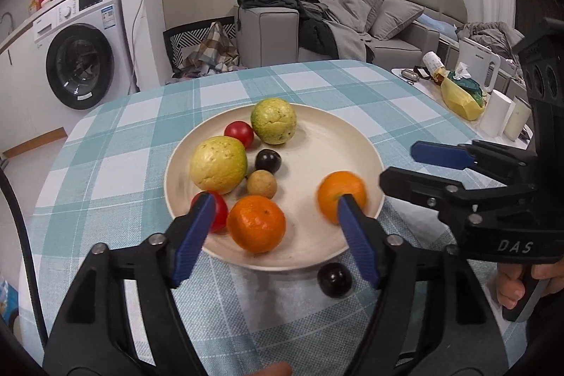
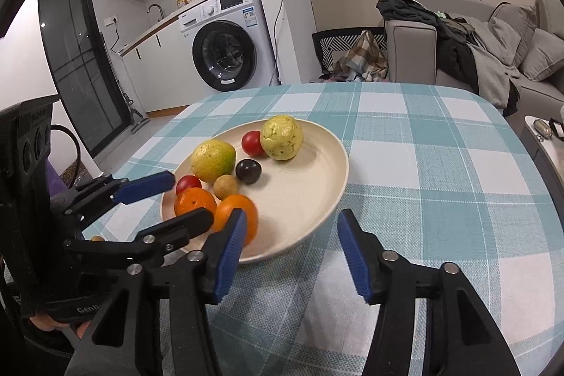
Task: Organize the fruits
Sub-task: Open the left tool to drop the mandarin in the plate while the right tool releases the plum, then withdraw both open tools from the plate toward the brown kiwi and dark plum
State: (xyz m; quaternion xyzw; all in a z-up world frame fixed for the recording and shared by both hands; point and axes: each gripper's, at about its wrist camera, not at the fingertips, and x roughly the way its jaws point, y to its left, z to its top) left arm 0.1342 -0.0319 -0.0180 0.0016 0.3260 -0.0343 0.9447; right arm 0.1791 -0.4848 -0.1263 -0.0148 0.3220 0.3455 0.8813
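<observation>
Two close wrist fisheyes, angled down – left, right – sharing the fruit plate (image 1: 366, 161)

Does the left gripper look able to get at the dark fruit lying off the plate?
Probably yes. The dark fruit sits on the cloth just outside the plate rim, close beside the left gripper's right finger. The jaws are open and empty, with nothing covering the fruit.

Teal-and-white checked tablecloth (image 1: 116, 143), cream plate (image 1: 317, 143), orange tangerines (image 1: 255, 222) (yellow-green guavas (image 1: 218, 164) too), blue-padded black claws (image 1: 275, 199).
</observation>
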